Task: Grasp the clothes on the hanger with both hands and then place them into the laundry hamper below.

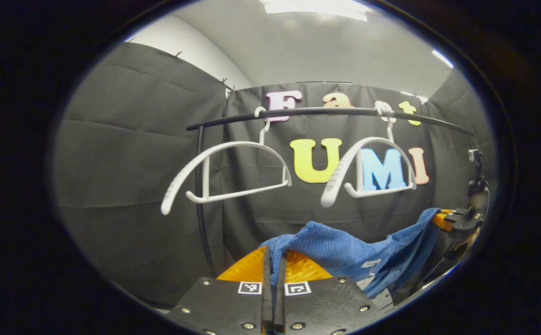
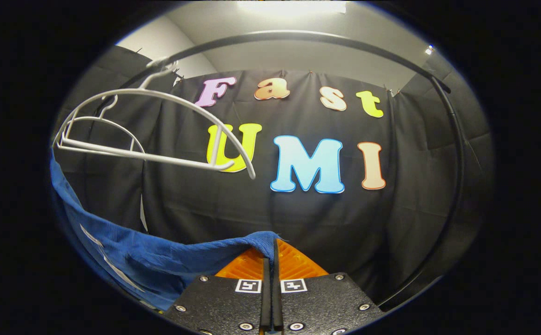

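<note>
Both claws are clamped tight on the blue knit garment (image 1: 344, 253), left gripper (image 1: 274, 265) and right gripper (image 2: 270, 253); the slack middle could snag the white hangers (image 1: 226, 174) or miss the hamper.

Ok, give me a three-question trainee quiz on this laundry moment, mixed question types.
1. True or false: the blue garment hangs on a hanger.
2. How many white hangers are on the rail?
3. The left gripper is: A) open, B) shut on the garment, C) gripping the rail.

Key: 1 false, since both grippers hold it below the hangers, the right gripper pinching its other end. 2 two. 3 B.
</note>
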Tool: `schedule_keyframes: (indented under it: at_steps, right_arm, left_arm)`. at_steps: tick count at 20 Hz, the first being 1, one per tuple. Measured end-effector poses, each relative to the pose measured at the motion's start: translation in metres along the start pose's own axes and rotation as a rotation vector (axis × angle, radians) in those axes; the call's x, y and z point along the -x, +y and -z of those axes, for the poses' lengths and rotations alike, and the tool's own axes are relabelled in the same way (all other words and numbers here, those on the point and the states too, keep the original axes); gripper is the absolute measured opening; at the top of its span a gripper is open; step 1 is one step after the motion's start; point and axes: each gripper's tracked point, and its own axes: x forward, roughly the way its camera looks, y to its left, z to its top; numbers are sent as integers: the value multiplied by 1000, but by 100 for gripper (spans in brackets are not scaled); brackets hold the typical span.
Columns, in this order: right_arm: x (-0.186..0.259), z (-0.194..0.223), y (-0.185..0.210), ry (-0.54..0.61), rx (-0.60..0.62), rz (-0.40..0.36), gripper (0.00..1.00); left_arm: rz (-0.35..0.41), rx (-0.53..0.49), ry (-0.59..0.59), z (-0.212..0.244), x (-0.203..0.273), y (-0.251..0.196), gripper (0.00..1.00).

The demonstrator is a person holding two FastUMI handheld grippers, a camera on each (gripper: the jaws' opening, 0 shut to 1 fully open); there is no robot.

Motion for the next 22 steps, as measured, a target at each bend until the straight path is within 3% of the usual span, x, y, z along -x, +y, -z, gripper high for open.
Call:
schedule_keyframes:
  at_steps: [3, 4, 5, 6, 12, 17, 22]
  right_arm:
    - [34, -22, 7, -45, -37, 7, 1]
    - [46, -27, 11, -54, -50, 5, 1]
    - [58, -32, 15, -60, -59, 5, 1]
    - [70, -36, 18, -65, -69, 5, 1]
    - [130, -63, 42, -99, -116, -10, 1]
    - [175, -69, 67, -106, -117, -18, 1]
    - [210, -43, 100, -45, -142, -54, 1]
  left_arm:
    - [41, 12, -36, -13, 22, -3, 7]
    - [56, 13, -48, -19, 27, -5, 2]
    - [71, 16, -60, -24, 31, -8, 7]
    - [89, 22, -70, -31, 36, -11, 2]
    - [196, 49, -123, -51, 63, -38, 0]
    - [277, 84, -147, -43, 88, -59, 2]
    - [355, 129, -93, -2, 115, -87, 2]
